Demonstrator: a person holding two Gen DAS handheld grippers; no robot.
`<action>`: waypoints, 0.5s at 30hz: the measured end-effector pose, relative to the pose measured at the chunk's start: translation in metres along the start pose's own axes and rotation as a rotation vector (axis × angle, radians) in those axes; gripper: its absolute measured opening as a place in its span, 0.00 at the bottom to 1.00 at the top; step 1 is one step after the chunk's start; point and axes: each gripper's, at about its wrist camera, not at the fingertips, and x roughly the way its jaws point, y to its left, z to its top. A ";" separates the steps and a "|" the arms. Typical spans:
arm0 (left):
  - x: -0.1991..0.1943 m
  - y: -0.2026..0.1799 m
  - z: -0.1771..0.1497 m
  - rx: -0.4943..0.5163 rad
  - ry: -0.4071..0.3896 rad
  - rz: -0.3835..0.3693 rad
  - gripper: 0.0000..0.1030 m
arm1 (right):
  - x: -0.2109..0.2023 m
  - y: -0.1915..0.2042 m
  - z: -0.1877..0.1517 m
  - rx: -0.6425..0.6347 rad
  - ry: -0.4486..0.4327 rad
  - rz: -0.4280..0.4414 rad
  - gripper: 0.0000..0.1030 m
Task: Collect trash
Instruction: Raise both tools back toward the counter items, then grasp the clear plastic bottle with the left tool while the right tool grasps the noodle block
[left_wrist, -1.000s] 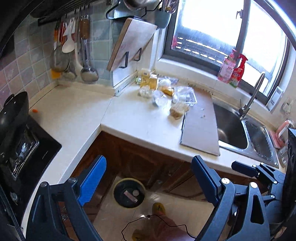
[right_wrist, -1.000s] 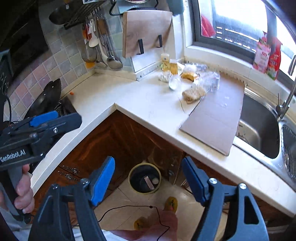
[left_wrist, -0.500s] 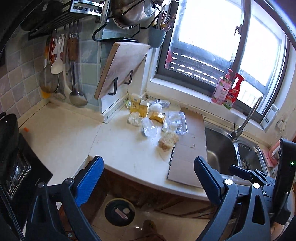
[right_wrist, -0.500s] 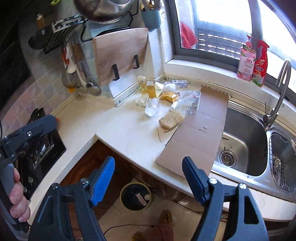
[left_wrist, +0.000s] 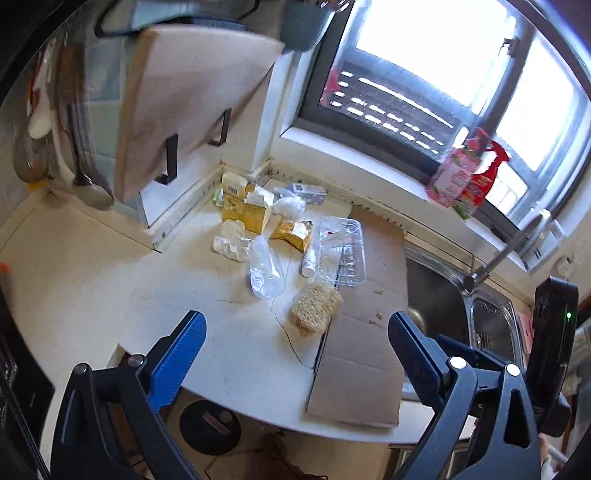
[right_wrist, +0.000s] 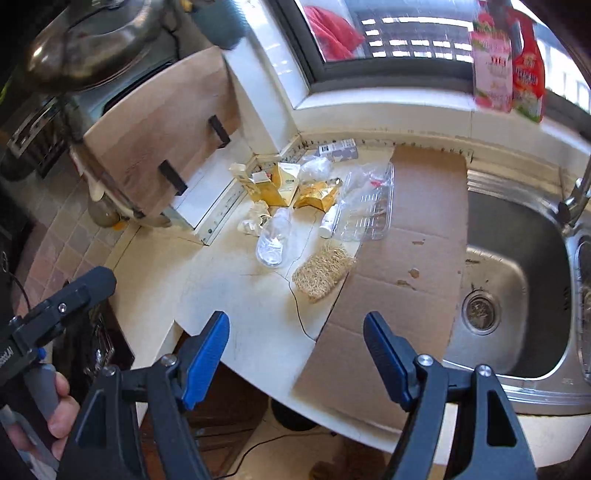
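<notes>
Grippers — your left gripper (left_wrist: 295, 345) and right gripper (right_wrist: 295, 341) — both wide open, empty, above counter (left_wrist: 110, 280), trash pile (left_wrist: 273, 240) ahead.

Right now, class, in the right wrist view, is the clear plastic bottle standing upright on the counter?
No, the bottle lies on its side on the counter.

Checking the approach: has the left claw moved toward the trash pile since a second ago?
Yes. The left claw has advanced over the white counter edge toward the pile, jaws opening, empty.
</notes>
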 end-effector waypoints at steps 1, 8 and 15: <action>0.015 0.002 0.007 -0.017 0.017 0.003 0.95 | 0.008 -0.005 0.005 0.018 0.014 0.007 0.73; 0.119 0.026 0.039 -0.142 0.160 0.040 0.95 | 0.101 -0.054 0.035 0.214 0.188 0.101 0.71; 0.200 0.031 0.046 -0.174 0.264 0.094 0.95 | 0.162 -0.066 0.044 0.260 0.286 0.108 0.71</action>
